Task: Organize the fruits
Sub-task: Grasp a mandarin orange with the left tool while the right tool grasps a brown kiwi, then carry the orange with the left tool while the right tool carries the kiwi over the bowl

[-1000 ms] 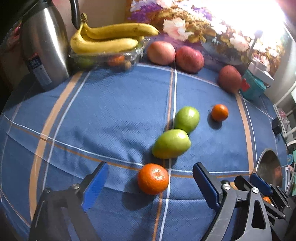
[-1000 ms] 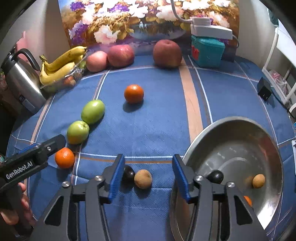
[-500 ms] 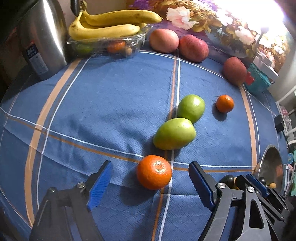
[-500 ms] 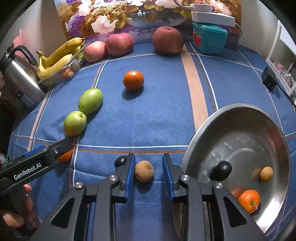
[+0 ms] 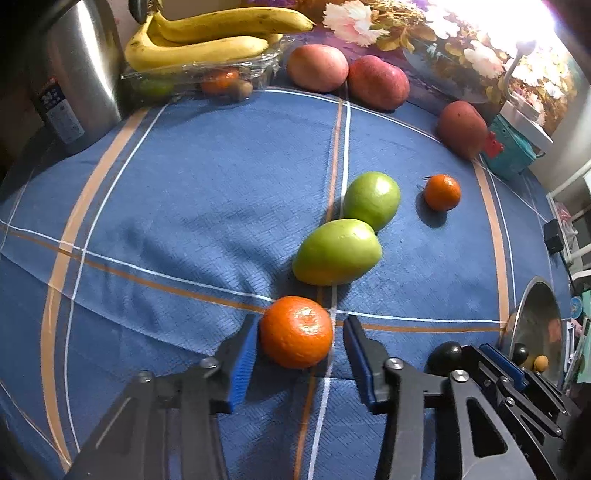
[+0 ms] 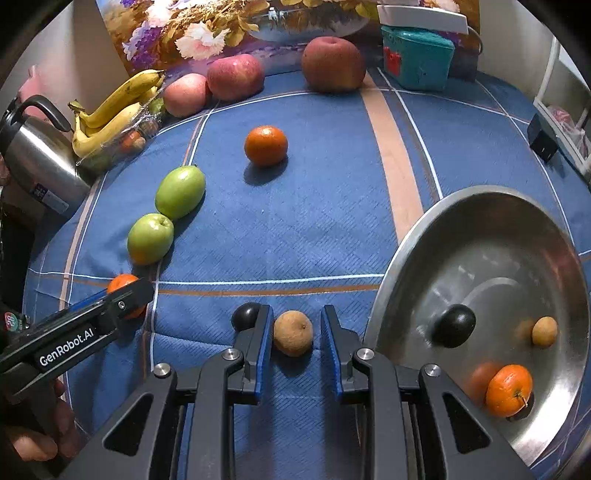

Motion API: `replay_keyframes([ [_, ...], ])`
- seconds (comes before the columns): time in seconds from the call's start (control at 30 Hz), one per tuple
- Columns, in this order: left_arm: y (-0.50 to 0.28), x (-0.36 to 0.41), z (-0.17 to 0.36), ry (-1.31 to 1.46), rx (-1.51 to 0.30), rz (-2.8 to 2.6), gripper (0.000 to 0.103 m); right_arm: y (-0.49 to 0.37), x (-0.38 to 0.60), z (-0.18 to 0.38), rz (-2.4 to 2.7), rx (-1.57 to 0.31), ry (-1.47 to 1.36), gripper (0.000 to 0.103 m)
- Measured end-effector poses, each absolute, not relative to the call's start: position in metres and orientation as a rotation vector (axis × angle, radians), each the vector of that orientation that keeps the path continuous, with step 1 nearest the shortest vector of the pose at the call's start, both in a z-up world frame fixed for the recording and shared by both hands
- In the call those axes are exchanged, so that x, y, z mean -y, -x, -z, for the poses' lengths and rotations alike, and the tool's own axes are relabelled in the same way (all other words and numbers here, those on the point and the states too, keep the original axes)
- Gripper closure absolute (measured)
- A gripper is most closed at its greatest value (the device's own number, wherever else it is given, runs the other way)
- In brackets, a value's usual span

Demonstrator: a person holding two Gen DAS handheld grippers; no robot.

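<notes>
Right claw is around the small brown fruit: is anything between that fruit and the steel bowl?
Nothing visible: only bare tablecloth lies between the brown fruit and the steel bowl rim to its right. The small black fruit sits left, outside the right claw.

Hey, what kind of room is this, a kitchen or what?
Probably a home dining or kitchen table: a blue striped tablecloth, a steel kettle, bananas and a floral picture propped against the wall.

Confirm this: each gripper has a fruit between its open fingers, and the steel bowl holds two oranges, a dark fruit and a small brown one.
Wrong on the oranges. The right wrist view shows the bowl holding only one orange; the fainter orange patch beside it is a reflection in the steel. The rest stands: dark fruit, small brown one, and both grippers open around fruit.
</notes>
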State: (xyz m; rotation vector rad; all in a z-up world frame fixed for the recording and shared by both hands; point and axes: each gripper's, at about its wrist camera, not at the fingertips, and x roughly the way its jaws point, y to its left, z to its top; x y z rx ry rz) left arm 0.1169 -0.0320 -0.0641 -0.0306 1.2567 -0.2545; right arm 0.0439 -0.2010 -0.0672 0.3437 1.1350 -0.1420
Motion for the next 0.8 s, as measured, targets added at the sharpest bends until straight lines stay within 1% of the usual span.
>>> replay_keyframes([
  [0.13,-0.117,0.029,0.064,0.035,-1.258,0.255,0.061,-0.044,0.202,0.068,0.141,-1.139,-0.356,0.076],
  [0.23,-0.115,0.032,0.062,0.025,-1.256,0.255,0.061,-0.044,0.201,0.068,0.132,-1.141,-0.365,0.08],
  [0.57,-0.115,0.024,0.05,0.049,-1.232,0.271,0.062,-0.045,0.202,0.061,0.124,-1.13,-0.38,0.081],
  [0.8,-0.11,0.018,0.033,0.062,-1.182,0.281,0.062,-0.034,0.208,0.037,0.12,-1.063,-0.391,0.081],
])
